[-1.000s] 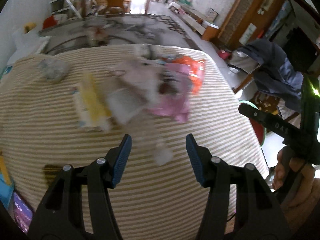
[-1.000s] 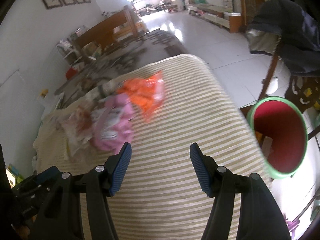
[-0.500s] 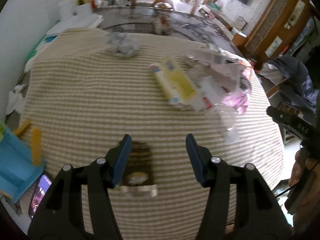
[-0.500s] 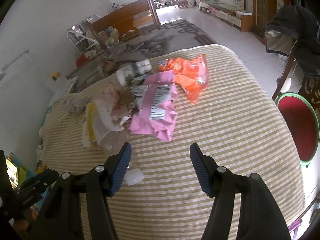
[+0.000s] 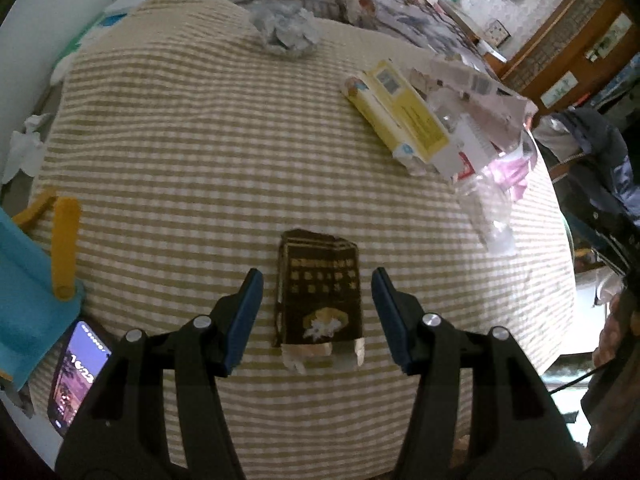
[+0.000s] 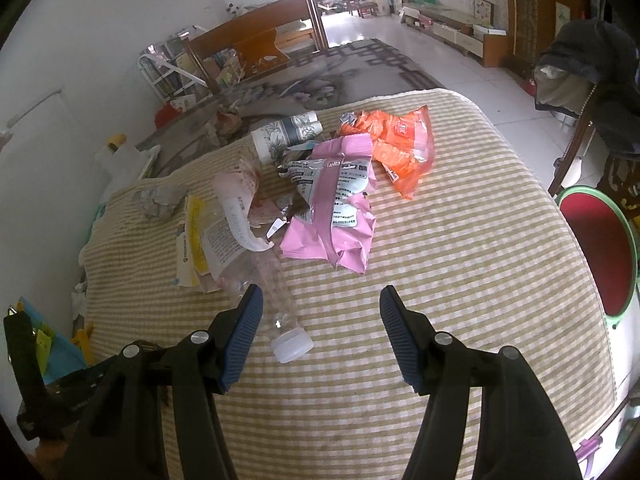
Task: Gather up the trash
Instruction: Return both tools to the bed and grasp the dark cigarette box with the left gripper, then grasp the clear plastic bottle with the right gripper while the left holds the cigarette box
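Left tool (image 5: 316, 312) – jaws parted about halfway, nothing gripped. A dark brown packet (image 5: 318, 292) lies flat on the striped worktop (image 5: 180, 140) directly between the two blue pads, clear of both. Its long axis runs straight ahead of the tool; the torn, pale end faces back toward the tool and the folded end points away. Ahead and to the right of this tool lies a yellow carton (image 5: 400, 112), long axis slanting away to the left, and straight ahead at the far edge sits a crumpled grey wad (image 5: 286, 30). A phone (image 5: 76, 376) lies to the tool's near left.

Right tool (image 6: 320, 332) – jaws likewise about half open and empty. A clear plastic bottle (image 6: 276, 300) lies just inside the left pad, white cap end nearest the tool, body running away and slightly left. Further ahead lie a pink wrapper (image 6: 332, 220) and, beyond it, an orange wrapper (image 6: 400, 140). A red bin (image 6: 596, 248) stands off the worktop, to the tool's right.
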A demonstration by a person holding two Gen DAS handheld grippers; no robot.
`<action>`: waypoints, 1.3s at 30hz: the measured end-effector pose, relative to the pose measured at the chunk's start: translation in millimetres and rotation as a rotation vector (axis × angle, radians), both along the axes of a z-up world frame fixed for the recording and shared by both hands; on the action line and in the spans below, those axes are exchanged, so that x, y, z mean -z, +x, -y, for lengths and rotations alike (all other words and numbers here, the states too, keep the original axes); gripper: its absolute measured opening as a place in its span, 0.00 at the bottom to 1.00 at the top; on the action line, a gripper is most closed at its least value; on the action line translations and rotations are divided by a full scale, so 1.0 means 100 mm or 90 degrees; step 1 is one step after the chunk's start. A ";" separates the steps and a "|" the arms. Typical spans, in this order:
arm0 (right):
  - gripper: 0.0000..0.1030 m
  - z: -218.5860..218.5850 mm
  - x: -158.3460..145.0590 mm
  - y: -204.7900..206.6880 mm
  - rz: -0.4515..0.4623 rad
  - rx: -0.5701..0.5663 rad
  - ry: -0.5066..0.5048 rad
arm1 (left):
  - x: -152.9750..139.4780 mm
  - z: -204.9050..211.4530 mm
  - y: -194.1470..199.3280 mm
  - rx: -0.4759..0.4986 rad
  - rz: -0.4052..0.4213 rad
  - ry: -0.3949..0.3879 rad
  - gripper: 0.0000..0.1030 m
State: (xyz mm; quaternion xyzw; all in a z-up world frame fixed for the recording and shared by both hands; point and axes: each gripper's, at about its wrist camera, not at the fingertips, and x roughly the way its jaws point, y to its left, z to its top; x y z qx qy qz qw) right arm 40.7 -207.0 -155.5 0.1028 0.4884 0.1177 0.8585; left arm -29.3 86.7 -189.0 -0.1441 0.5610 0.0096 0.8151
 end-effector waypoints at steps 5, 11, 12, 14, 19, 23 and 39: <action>0.58 -0.06 0.03 0.00 -0.007 -0.008 -0.004 | 0.16 0.01 0.03 0.009 -0.033 -0.010 0.55; 0.58 -0.19 0.07 0.00 -0.012 -0.031 -0.011 | 0.29 -0.02 0.01 0.014 -0.047 -0.027 0.55; 0.59 -0.21 0.08 0.01 -0.013 -0.035 -0.012 | 0.29 -0.01 0.02 0.022 -0.046 -0.031 0.49; 0.59 -0.28 0.11 0.03 -0.018 -0.052 -0.015 | 0.30 0.03 0.04 0.035 -0.044 -0.029 0.47; 0.58 -0.51 0.20 0.17 -0.026 -0.108 -0.034 | 0.23 0.06 0.16 0.053 -0.025 -0.020 0.46; 0.57 -0.67 0.34 0.33 -0.041 -0.140 -0.067 | 0.20 0.04 0.25 0.054 -0.016 -0.013 0.46; 0.32 -0.82 0.44 0.45 -0.056 -0.188 -0.049 | 0.24 0.18 0.33 0.061 -0.022 -0.020 0.47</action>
